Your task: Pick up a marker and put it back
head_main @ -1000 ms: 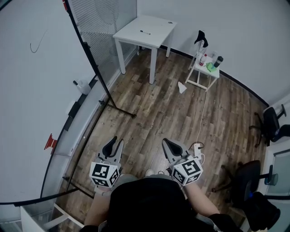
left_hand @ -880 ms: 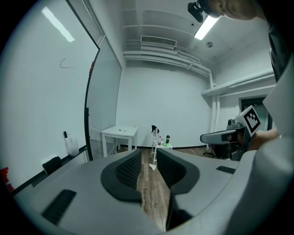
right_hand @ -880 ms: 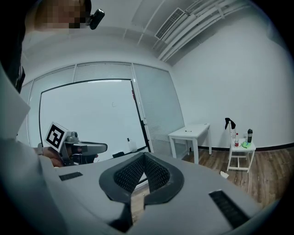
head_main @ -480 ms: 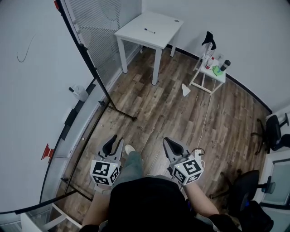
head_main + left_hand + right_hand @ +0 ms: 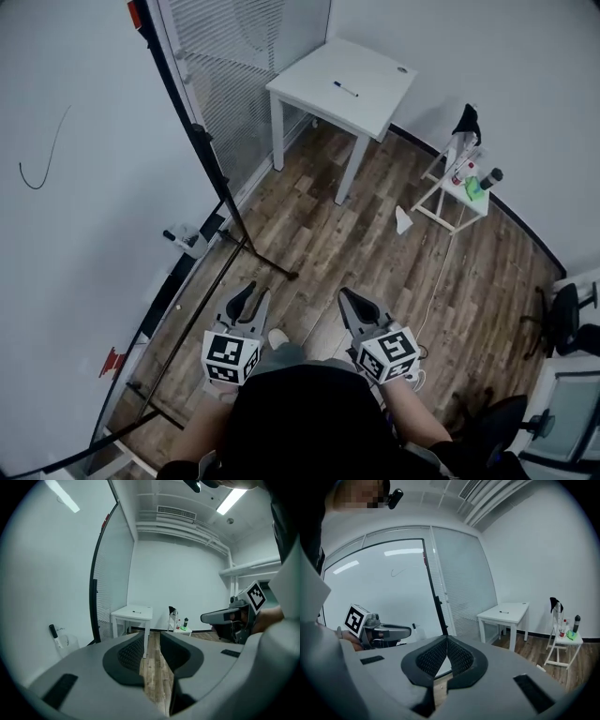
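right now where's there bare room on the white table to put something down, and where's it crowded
The white table is mostly bare: everything on the near side of the marker is free. A small round object sits at its far right corner. The side table is crowded with bottles and a green item.

Wood floor (image 5: 314,234); whiteboard (image 5: 94,244) on the left with a black scribble (image 5: 42,155), blinds (image 5: 234,56) behind its frame. Small white stand (image 5: 444,199) by the far wall holds bottles (image 5: 491,176) and a green cloth (image 5: 473,187). Crumpled paper (image 5: 403,221) lies near it, black chair (image 5: 572,323) at right.
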The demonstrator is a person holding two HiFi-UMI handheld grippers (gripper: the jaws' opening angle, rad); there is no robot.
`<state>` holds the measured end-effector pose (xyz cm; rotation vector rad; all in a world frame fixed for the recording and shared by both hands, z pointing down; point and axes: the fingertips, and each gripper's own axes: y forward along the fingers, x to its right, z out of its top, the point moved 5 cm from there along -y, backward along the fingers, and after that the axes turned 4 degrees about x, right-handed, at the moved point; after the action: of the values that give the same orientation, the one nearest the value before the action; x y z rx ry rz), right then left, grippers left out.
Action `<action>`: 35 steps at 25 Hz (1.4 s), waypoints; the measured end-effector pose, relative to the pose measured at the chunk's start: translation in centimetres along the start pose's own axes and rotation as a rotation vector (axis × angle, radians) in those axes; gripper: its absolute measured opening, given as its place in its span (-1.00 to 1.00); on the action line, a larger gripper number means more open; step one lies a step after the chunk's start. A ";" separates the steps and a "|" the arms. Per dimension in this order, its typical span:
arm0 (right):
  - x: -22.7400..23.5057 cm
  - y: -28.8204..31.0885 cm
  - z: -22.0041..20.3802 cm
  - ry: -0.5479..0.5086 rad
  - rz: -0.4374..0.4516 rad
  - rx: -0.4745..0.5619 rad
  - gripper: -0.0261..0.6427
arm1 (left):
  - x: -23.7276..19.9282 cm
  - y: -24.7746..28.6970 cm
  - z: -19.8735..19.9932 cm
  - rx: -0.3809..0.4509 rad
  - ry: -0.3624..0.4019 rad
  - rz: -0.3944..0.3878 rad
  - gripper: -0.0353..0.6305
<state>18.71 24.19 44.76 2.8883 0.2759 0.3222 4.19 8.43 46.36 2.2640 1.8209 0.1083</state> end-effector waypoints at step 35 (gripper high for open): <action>-9.4 36.1 6.6 -0.260 0.789 -0.256 -0.84 | -25.3 0.6 -3.0 -0.023 -0.261 0.872 -0.57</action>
<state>17.06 -13.68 45.30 2.6045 -0.8936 0.0840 -1.51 -15.86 51.67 2.7185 0.6165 -0.0232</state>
